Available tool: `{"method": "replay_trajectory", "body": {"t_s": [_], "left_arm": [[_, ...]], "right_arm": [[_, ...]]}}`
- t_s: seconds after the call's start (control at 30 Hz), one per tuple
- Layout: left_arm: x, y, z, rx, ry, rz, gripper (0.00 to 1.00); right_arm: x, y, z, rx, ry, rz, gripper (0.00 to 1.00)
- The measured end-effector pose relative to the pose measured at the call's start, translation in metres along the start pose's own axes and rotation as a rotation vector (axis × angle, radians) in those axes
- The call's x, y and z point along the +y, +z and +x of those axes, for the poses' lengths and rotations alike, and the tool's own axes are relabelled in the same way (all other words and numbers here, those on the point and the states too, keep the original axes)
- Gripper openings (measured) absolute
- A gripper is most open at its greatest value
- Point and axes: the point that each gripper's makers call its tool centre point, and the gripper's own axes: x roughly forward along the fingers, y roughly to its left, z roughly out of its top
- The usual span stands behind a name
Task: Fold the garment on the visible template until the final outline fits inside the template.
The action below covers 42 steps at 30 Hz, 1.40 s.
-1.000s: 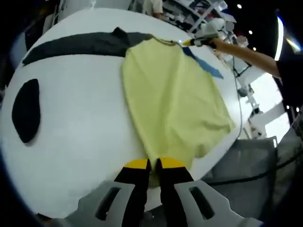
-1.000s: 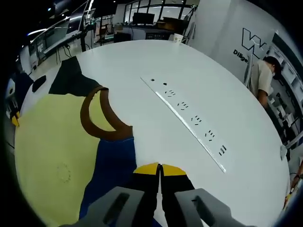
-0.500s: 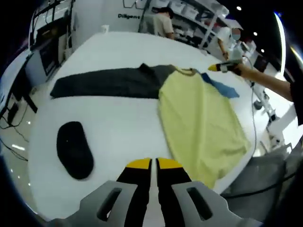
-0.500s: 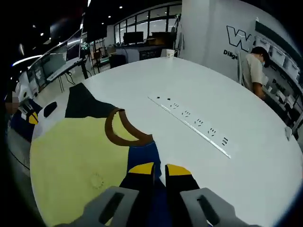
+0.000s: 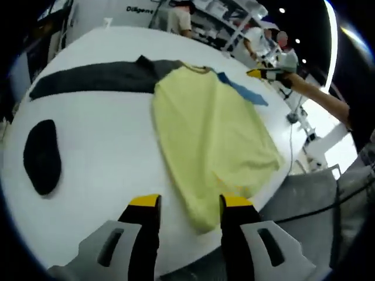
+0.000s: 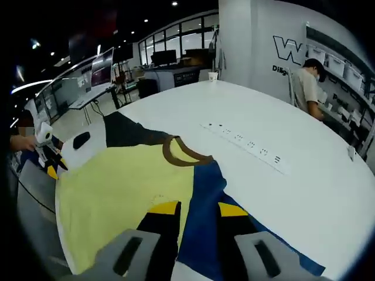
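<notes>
The white worktop [image 5: 105, 152] spreads across most of the left gripper view, and in the right gripper view [image 6: 304, 193] it runs off to the upper right.

The garment [image 5: 205, 129] is a pale yellow shirt lying flat, stretched from the upper middle of the left gripper view down to the lower middle, where its hem ends between the jaws. In the right gripper view the same shirt [image 6: 123, 193] covers the lower left, with a brown collar [image 6: 184, 155] near the centre and a blue part [image 6: 205, 211] on its right side running down behind the jaws. Whether the blue is a sleeve or a second layer is hard to make out; in the left gripper view only a narrow blue strip [image 5: 243, 91] shows past the yellow at the upper right.

A long dark grey patch [image 5: 96, 76], which may be the template, lies across the upper left of the left gripper view; the shirt covers its right end. A black oval [image 5: 42, 155] sits at the left edge, well apart from the shirt.

A white power strip [image 6: 246, 143] lies on the worktop to the right of the collar.

The left gripper [image 5: 188, 205] stands wide apart, holding nothing, its yellow tips either side of the hem. The right gripper [image 6: 196, 209] is also parted and empty, above the blue and yellow cloth.
</notes>
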Motion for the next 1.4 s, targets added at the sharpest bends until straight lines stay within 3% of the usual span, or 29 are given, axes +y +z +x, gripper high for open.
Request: {"method": "replay_trajectory", "body": {"t_s": [0.07,0.1,0.4,0.7,0.83,0.87,0.97,1.17,1.27,1.4], "left_arm": [[-0.004,-0.012,0.001,0.056,-0.021,-0.006,0.28],[-0.009,-0.008,0.005,0.032,-0.031,-0.005,0.26],[-0.025,-0.013,-0.01,0.01,-0.07,-0.033,0.0],[-0.023,-0.011,-0.013,-0.034,-0.075,-0.053,0.0],[-0.016,-0.009,-0.012,-0.038,-0.042,-0.05,0.12],[-0.014,-0.002,-0.012,-0.072,-0.037,-0.052,0.17],[-0.015,0.004,-0.008,-0.078,-0.05,-0.043,0.26],[-0.012,0.005,0.001,-0.05,-0.056,-0.013,0.18],[-0.013,0.0,0.004,-0.018,-0.068,-0.014,0.03],[-0.021,-0.003,-0.001,-0.011,-0.096,0.006,0.03]], "right_arm": [[-0.002,-0.001,-0.005,-0.001,-0.006,0.001,0.18],[-0.001,0.0,-0.009,-0.006,-0.01,-0.001,0.18],[0.009,0.011,-0.028,-0.026,-0.016,-0.031,0.17],[0.027,0.014,-0.031,-0.034,-0.002,-0.043,0.16],[0.024,0.011,-0.031,-0.021,0.0,-0.048,0.16],[0.023,0.01,-0.031,-0.018,0.001,-0.047,0.16],[0.022,0.008,-0.033,-0.012,-0.001,-0.044,0.16],[0.024,0.006,-0.035,-0.011,-0.007,-0.037,0.15],[0.026,0.004,-0.036,-0.007,-0.007,-0.035,0.15],[0.027,0.003,-0.036,-0.008,-0.006,-0.028,0.15]]}}
